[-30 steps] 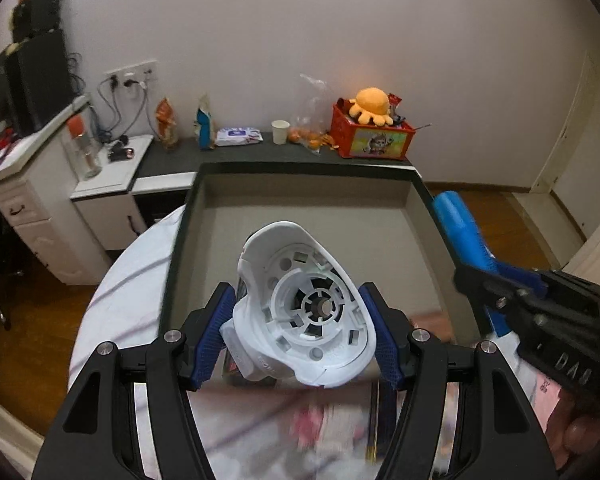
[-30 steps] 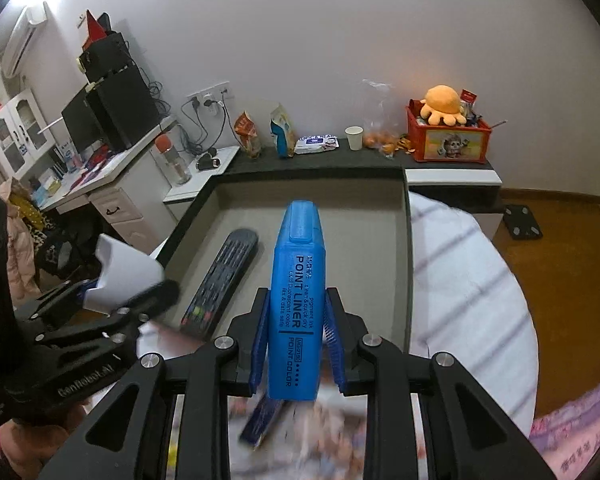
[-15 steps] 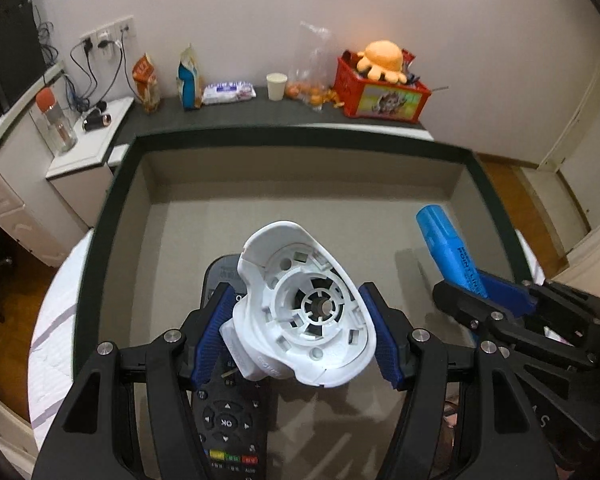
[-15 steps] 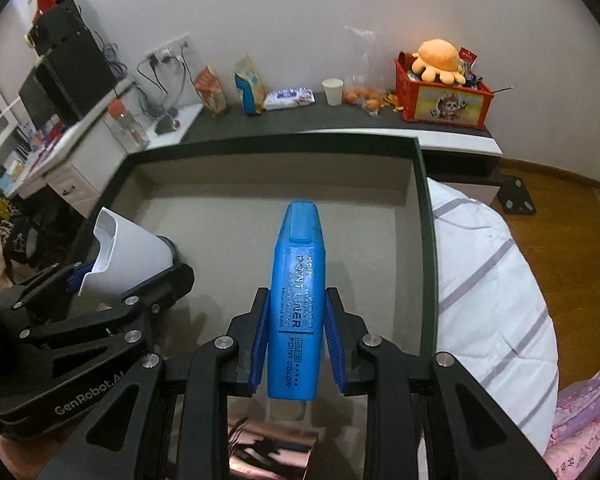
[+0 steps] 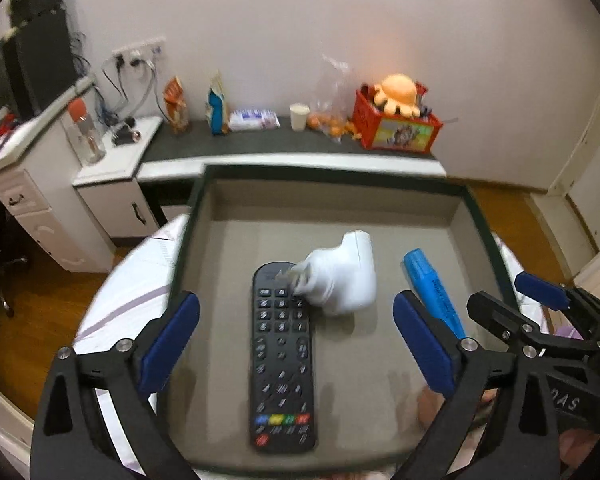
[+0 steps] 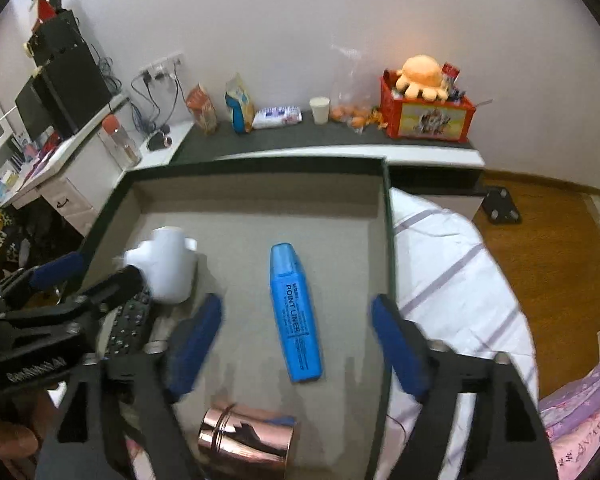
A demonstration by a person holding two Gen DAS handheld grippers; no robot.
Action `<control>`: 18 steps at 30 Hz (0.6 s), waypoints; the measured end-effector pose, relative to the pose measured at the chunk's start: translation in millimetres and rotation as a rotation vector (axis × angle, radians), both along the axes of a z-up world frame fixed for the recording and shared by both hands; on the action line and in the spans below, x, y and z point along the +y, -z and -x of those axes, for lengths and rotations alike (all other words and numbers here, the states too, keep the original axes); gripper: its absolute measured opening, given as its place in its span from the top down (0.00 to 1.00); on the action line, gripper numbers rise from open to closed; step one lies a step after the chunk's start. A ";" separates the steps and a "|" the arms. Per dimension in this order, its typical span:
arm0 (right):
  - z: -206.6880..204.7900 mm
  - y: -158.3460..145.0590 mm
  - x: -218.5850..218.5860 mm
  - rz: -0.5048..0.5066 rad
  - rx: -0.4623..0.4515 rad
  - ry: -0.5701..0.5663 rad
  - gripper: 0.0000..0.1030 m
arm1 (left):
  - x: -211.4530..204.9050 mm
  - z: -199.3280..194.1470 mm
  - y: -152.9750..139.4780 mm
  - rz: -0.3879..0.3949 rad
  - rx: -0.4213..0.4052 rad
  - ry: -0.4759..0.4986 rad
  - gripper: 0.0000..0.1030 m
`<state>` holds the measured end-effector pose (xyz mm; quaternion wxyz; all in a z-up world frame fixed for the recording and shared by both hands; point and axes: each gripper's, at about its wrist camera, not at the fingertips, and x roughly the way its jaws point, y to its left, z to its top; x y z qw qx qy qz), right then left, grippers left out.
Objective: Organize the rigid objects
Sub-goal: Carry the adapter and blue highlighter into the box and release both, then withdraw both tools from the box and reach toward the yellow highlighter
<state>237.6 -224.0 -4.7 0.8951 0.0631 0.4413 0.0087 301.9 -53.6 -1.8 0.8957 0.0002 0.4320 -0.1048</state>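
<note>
- Highlighter [image 6: 296,314], blue and chunky, lay flat on the floor of the grey tray [image 6: 387,240], between the spread fingers of my right gripper [image 6: 296,344] and touching neither one; those jaws had just been opening.
- White plastic housing [image 5: 342,278] rested tipped against the top end of the black remote [image 5: 282,356], ahead of my left gripper [image 5: 296,344], whose jaws had also just been opening and gripped nothing.
- I judged the highlighter light, stiff and slightly slick; its flat sides at mid-body offered the surest hold.
- I judged the housing a hollow, light shell, awkwardly rounded and likely to roll; its wide rim seemed the best place to pinch.
- Copper-coloured tin [image 6: 246,440] lay on its side at the near edge.
</note>
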 end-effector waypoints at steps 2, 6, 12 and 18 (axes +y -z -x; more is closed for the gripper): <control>11.5 -8.3 2.0 -0.011 -0.017 0.003 0.21 | 5.9 20.7 -14.7 -0.003 -0.046 -0.011 0.02; 37.1 -24.1 6.6 -0.033 -0.063 0.016 0.17 | 17.9 64.4 -43.1 -0.022 -0.130 -0.047 0.00; 81.5 -46.5 16.5 -0.037 -0.127 0.023 0.17 | 35.9 128.9 -70.7 -0.019 -0.207 -0.087 0.00; 126.6 -63.8 26.8 -0.023 -0.178 0.022 0.17 | 46.6 175.8 -73.5 -0.028 -0.234 -0.107 0.00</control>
